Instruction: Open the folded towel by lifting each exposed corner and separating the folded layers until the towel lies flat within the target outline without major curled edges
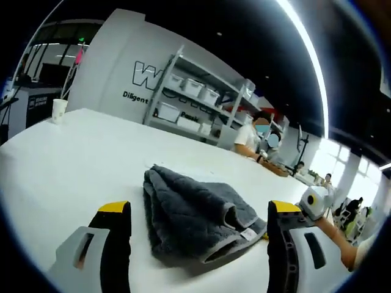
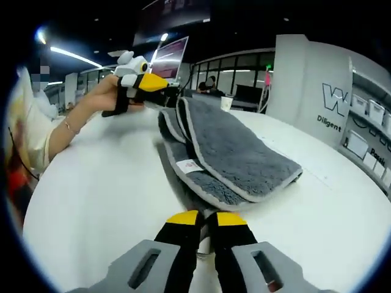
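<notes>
The folded grey towel (image 1: 197, 215) lies on the white counter (image 1: 73, 165) just ahead of the left hand-held gripper (image 1: 198, 213), its jaws spread to take a corner, while the right hand-held gripper (image 2: 206, 218) waits pressed together nearby.

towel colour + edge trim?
Dark grey towel with a lighter grey edge trim; clearest in the right gripper view.

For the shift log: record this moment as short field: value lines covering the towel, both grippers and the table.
towel: grey towel, folded in layers, on the white table
towel label: small white tag near the folded edge
left gripper: left gripper, jaws wide apart, towel between and ahead of them
right gripper: right gripper, jaws closed together, short of the towel's near edge
table extras: white cup at the far edge
unfolding: not yet begun
</notes>
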A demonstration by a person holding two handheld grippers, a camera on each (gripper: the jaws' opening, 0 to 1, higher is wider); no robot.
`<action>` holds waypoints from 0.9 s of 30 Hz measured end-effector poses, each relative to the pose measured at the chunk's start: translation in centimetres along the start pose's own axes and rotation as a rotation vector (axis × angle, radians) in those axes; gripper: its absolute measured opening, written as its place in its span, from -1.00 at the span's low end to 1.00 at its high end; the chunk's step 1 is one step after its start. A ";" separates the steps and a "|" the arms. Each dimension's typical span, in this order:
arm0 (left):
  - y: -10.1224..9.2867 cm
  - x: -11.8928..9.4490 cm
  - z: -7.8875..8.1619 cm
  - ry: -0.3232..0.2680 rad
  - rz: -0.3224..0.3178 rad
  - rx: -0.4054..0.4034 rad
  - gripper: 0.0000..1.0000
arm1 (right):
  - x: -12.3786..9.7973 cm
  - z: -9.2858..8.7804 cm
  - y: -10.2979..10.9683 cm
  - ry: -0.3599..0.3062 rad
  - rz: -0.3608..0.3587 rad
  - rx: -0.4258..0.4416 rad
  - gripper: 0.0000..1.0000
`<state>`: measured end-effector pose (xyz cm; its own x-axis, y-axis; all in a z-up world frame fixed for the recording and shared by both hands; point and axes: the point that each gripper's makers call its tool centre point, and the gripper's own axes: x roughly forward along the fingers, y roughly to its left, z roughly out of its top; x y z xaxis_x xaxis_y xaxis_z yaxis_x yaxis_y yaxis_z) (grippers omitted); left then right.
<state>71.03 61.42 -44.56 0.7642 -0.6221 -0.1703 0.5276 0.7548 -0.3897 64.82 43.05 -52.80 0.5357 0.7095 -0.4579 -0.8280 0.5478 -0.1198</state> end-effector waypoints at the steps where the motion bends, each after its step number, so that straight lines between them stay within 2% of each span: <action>1: 0.0 0.0 0.0 0.000 0.000 0.001 0.81 | -0.1 0.0 0.2 -0.003 -0.001 -0.006 -0.98; 4: 0.0 0.0 0.0 -0.001 -0.001 0.004 0.82 | -0.3 -0.1 0.2 0.002 -0.004 -0.011 -0.99; 8: -0.4 -0.2 0.4 -0.018 -0.015 0.010 0.82 | -0.9 -0.6 -0.8 0.004 -0.042 0.019 -0.99; 14: -0.3 -0.2 0.3 -0.013 -0.016 0.010 0.82 | -2.0 -1.0 -2.9 -0.032 -0.128 0.040 -1.00; 18: -0.3 0.0 0.2 -0.001 0.008 0.046 0.83 | -2.0 -1.7 -4.3 -0.035 -0.188 0.066 -0.99; 21: -0.3 0.0 0.1 0.001 0.000 0.035 0.83 | -2.0 -2.3 -5.5 -0.038 -0.239 0.087 -0.99; 24: -0.4 0.1 0.0 0.004 0.004 0.036 0.83 | -2.2 -2.6 -6.8 -0.024 -0.308 0.054 -0.97; 26: -0.4 0.0 -0.1 0.007 0.019 0.057 0.83 | -2.2 -2.6 -7.2 -0.006 -0.329 -0.006 -0.93; 27: -0.4 0.0 -0.1 0.007 0.020 0.061 0.83 | -2.1 -2.5 -7.3 -0.006 -0.337 -0.006 -0.90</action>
<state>70.83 61.11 -44.46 0.7725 -0.6078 -0.1841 0.5339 0.7785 -0.3300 69.34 36.43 -53.21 0.7804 0.4913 -0.3868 -0.6051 0.7494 -0.2689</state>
